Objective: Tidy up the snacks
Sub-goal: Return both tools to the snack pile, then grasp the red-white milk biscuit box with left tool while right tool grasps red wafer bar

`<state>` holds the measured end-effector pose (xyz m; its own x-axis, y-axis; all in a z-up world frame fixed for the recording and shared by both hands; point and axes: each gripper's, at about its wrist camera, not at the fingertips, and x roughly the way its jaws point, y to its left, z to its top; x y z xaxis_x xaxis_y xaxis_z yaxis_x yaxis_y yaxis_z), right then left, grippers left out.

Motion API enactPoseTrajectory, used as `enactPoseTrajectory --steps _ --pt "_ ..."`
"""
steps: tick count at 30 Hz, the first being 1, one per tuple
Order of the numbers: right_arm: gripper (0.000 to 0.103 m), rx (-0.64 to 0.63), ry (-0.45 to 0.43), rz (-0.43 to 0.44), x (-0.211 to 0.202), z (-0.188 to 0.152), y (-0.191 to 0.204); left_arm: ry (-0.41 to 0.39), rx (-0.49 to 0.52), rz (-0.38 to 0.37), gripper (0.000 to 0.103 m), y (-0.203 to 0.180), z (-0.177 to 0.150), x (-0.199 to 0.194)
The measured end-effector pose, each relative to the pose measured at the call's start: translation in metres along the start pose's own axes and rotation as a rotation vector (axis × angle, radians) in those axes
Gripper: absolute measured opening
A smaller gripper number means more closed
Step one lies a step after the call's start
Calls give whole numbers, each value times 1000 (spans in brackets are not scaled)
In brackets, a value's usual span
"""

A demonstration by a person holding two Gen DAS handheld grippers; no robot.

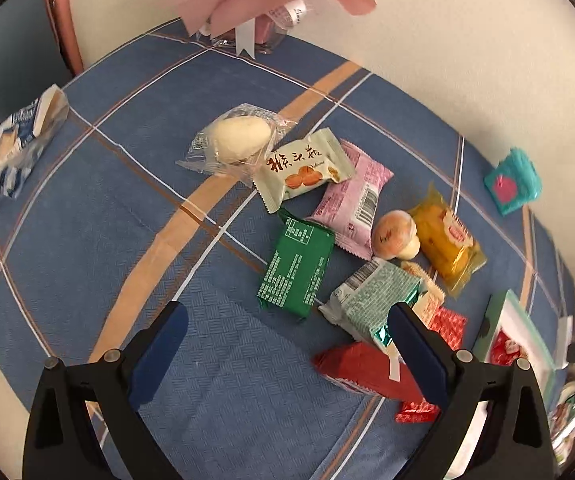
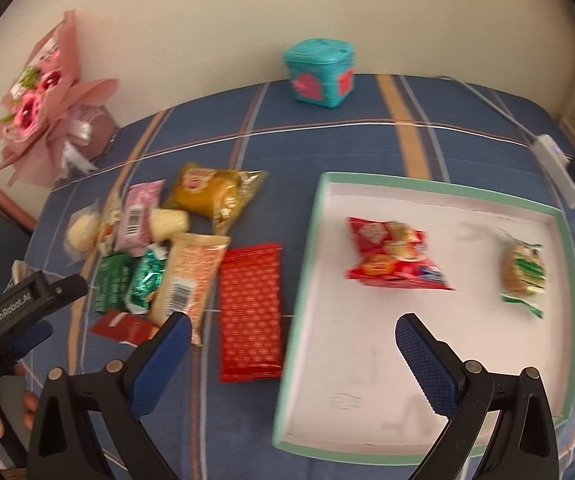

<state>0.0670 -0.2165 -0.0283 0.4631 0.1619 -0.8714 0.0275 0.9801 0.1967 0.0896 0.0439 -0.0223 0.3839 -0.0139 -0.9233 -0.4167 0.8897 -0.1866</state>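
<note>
Tray: on the tablecloth, right side; holds two snack packets, the crisp bag left of the biscuit packet, well apart. Loose snack pile: on the cloth left of the tray, one flat packet just beside the tray's left wall. Far edge: small box behind the tray, bouquet at far left.

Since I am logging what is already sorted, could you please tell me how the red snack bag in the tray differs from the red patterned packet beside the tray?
The red snack bag lies inside the tray; the red patterned packet lies on the blue cloth outside it. The bag shows printed food pictures; the packet has a repeating pattern. Both are red, sealed and lying flat.
</note>
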Motion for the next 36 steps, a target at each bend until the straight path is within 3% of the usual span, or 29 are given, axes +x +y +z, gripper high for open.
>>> enactPoseTrajectory --steps 8,15,19,23,25,26,29,31,36 --pt "81 -45 55 54 25 -4 20 26 43 -126 100 -12 -2 -1" --pt "71 -50 101 75 46 -6 24 110 125 -135 99 -34 -13 12" --pt "70 -52 125 66 53 -8 22 143 152 -126 84 -43 -21 19" --pt "70 -59 129 63 55 -9 22 188 165 -116 78 -47 -27 32" --pt "70 -61 132 62 58 -10 22 200 160 -132 62 -46 -29 34" --pt "69 -65 131 58 59 -10 22 206 153 -149 61 -46 -29 35" --pt "69 -85 123 40 61 -10 23 193 148 -142 58 -45 -29 35" --pt "69 -93 120 32 64 -9 27 188 141 -131 46 -44 -27 36" --pt "69 -112 118 16 70 -5 36 194 120 -142 47 -38 -26 37"
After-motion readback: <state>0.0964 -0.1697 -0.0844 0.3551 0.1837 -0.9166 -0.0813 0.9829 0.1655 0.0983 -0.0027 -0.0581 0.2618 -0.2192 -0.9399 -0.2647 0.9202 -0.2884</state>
